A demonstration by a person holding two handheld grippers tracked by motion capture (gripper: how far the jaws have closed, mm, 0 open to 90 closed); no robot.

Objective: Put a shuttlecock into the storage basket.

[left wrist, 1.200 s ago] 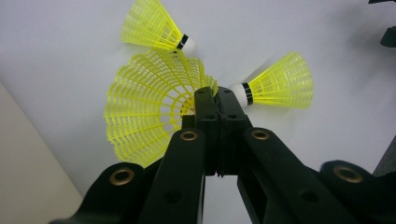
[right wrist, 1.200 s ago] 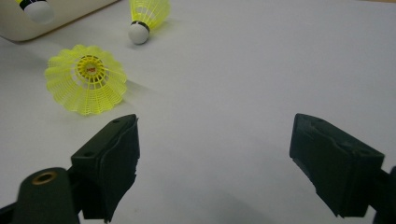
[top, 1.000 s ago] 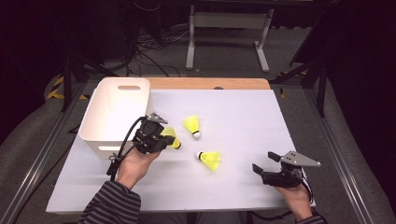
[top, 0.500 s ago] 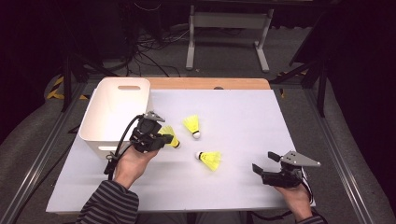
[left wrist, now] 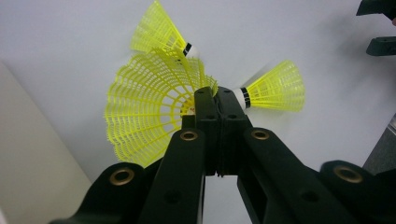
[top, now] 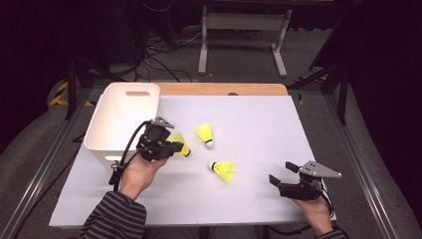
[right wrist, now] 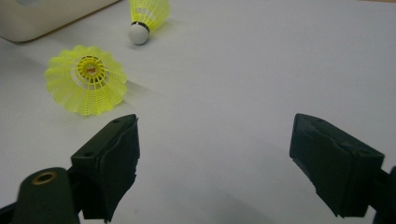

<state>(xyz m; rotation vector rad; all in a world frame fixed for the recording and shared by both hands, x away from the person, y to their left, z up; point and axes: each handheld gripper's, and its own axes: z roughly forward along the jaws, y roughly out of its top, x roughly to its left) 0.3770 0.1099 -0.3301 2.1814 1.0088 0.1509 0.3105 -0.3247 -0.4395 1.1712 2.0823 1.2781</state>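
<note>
At a white-topped table (top: pixel 259 119), a person's left gripper (top: pixel 171 146) holds a yellow plastic shuttlecock (left wrist: pixel 149 107) by the rim of its skirt, the jaws pinched together on the thin mesh, just beside the near right corner of a white plastic bin (top: pixel 122 117) that sits at the table's far left. Two more yellow shuttlecocks lie loose on the tabletop: one (top: pixel 205 133) a little to the right of the held one, its cork tip pointing toward the near edge, and another (top: pixel 224 170) nearer the person, lying on its side. The right gripper (top: pixel 284 174) rests low at the near right of the table, its jaws spread wide and holding nothing, well apart from all three. The grip looks slight: the pads catch only the flexible edge of the skirt, so on the lift toward the bin the lattice could slip free or buckle, dropping the shuttlecock back onto the table or against the bin's outer wall. A low carry could also clip the rim and knock it loose.
</note>
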